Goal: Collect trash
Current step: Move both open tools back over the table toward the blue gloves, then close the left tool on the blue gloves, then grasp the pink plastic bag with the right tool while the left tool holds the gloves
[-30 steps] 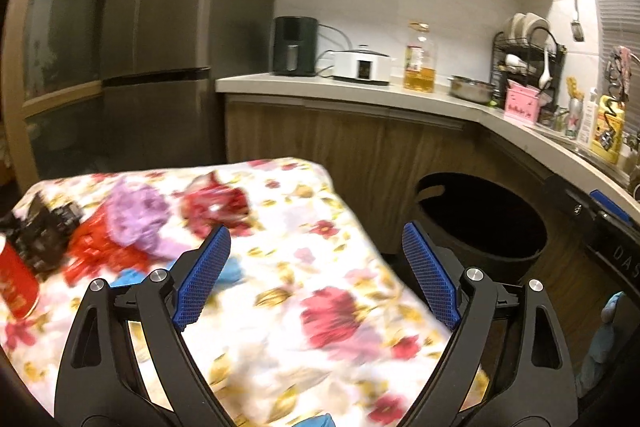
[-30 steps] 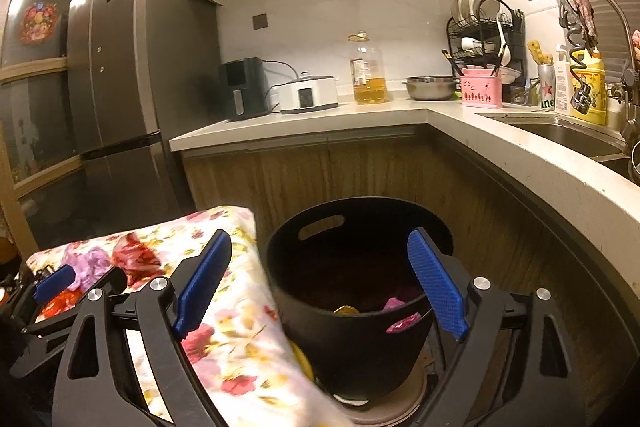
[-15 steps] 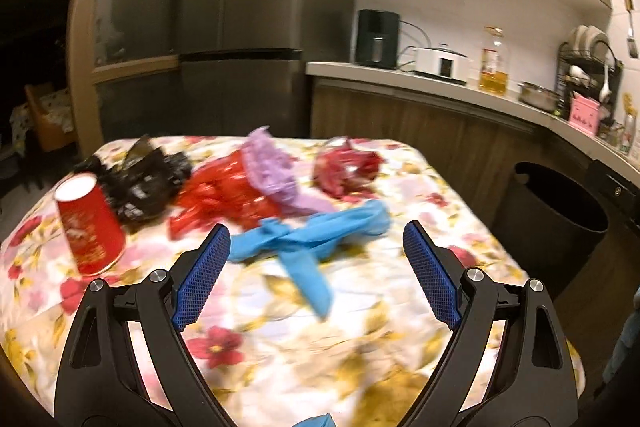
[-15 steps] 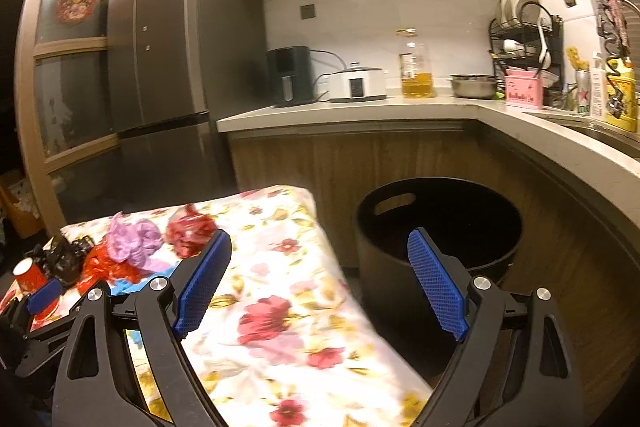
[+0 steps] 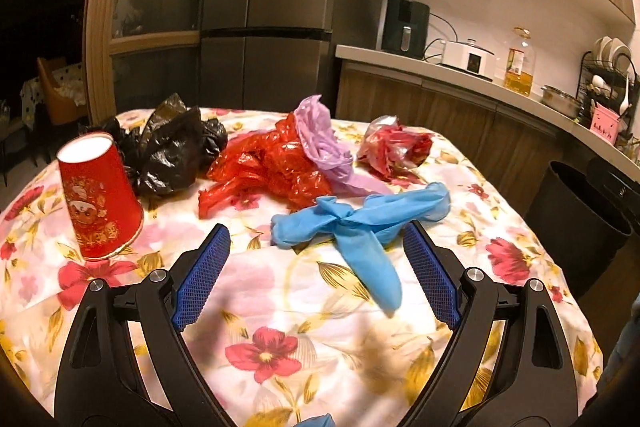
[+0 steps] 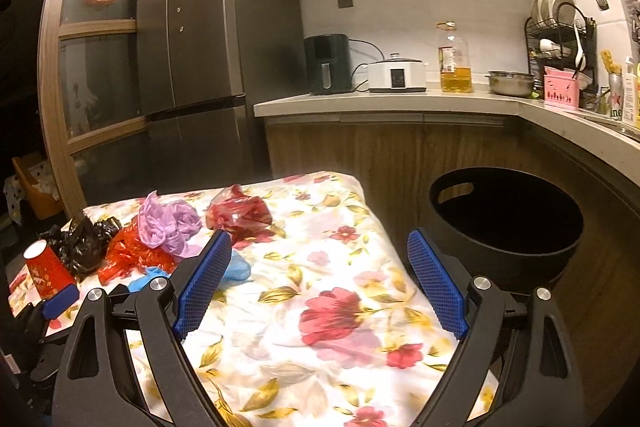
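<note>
Trash lies on the floral tablecloth: blue gloves, a red plastic bag, a purple bag, a red-and-clear wrapper, a black bag and an upturned red paper cup. My left gripper is open and empty, just short of the blue gloves. My right gripper is open and empty above the table's right part. The black bin stands on the floor to the right of the table. The trash pile also shows in the right wrist view.
A fridge stands behind the table. A counter with an air fryer, cooker, oil bottle and dish rack runs along the back and right. Wooden cabinets are behind the bin.
Both grippers have swung left, away from the bin and toward the table. The left gripper has come closer to the blue gloves. Both jaws stayed open.
</note>
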Demonstrator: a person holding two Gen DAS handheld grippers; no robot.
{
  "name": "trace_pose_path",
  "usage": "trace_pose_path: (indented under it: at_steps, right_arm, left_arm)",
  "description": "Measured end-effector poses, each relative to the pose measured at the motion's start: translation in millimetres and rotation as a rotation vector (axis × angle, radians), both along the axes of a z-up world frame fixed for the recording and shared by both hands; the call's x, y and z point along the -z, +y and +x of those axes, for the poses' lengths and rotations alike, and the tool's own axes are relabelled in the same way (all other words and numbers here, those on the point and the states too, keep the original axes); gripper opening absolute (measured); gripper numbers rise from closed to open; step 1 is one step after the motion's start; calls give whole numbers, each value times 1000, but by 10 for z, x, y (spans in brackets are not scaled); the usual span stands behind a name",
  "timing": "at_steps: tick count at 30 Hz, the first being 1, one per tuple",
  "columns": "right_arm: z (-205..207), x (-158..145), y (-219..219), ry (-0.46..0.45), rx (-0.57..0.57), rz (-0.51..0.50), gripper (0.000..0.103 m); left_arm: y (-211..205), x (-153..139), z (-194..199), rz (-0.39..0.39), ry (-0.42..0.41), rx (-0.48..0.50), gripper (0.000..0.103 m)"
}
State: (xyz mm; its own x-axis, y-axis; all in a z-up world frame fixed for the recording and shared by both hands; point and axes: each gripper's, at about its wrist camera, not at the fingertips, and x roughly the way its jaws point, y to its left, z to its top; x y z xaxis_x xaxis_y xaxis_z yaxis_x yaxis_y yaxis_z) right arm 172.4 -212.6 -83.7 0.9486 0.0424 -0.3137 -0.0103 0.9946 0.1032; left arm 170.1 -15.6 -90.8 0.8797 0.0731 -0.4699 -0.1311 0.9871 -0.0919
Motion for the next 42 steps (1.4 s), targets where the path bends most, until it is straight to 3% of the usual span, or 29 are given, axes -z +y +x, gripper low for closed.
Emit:
trace_pose_path:
  at_steps: [10, 13, 19, 24, 27, 36, 42]
  right_arm:
    - [160, 4, 65, 2, -9, -1, 87]
    - [209, 5, 70, 6, -9, -1, 87]
    - [278, 31, 129, 16, -20, -5, 87]
    - [285, 38, 188, 19, -33, -13, 87]
    - [289, 27, 218, 16, -40, -18, 87]
    - [399, 66, 392, 32, -82, -12, 87]
    - [574, 81, 630, 33, -142, -9, 87]
  left_arm:
    - [-26, 109, 513, -24, 63, 6, 86]
    - [-13, 193, 634, -43, 109, 15, 78]
    - [56, 370, 778, -100, 194, 46, 51]
    - [48, 388, 772, -125, 195, 85, 21]
    - [53, 375, 726, -138, 189, 93, 12]
    - [249, 259, 304, -190, 135, 89, 8]
    - [390, 82, 78, -140, 71, 58, 7]
